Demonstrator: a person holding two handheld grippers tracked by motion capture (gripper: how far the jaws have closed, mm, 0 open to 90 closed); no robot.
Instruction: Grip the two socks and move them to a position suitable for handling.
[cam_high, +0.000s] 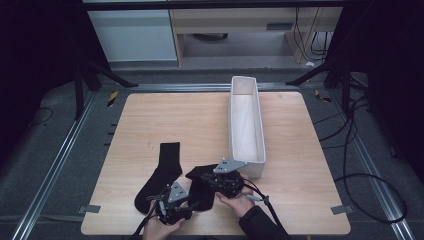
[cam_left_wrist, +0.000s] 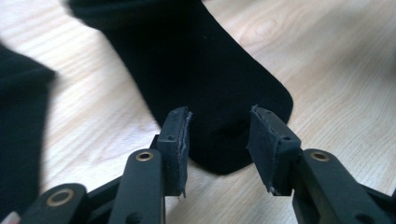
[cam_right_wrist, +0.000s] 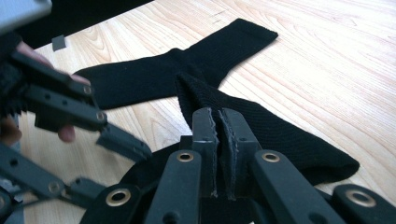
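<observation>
Socks — two black ones — lie on the near part of the wooden table (cam_high: 150, 115). Going left to right in the high view: the first sock (cam_high: 159, 177) lies flat and stretched out, cuff toward the far side, toe toward the person. Just beside it, w/ a strip of bare wood between them, is the second sock (cam_high: 201, 186), shorter-looking and partly bunched. The left gripper (cam_high: 192, 205) sits at that sock's near end, held in the left hand (cam_high: 160, 227). In the left gripper view its jaws stand about half open, one on each side of the sock's rounded end (cam_left_wrist: 219, 116); pads don't press on the cloth, so nothing's gripped yet. Next comes the right gripper (cam_high: 206, 179), over the sock's far end, in the right hand (cam_high: 237, 202). In the right gripper view its pads (cam_right_wrist: 205, 140) are closed tight on a raised fold of the second sock (cam_right_wrist: 280, 135) — cloth pinched between them — while the first sock (cam_right_wrist: 187, 70) lies flat beyond. Farther right, just past that gripper, stands a long white bin (cam_high: 257, 150), running from near the table's middle to its far edge.
</observation>
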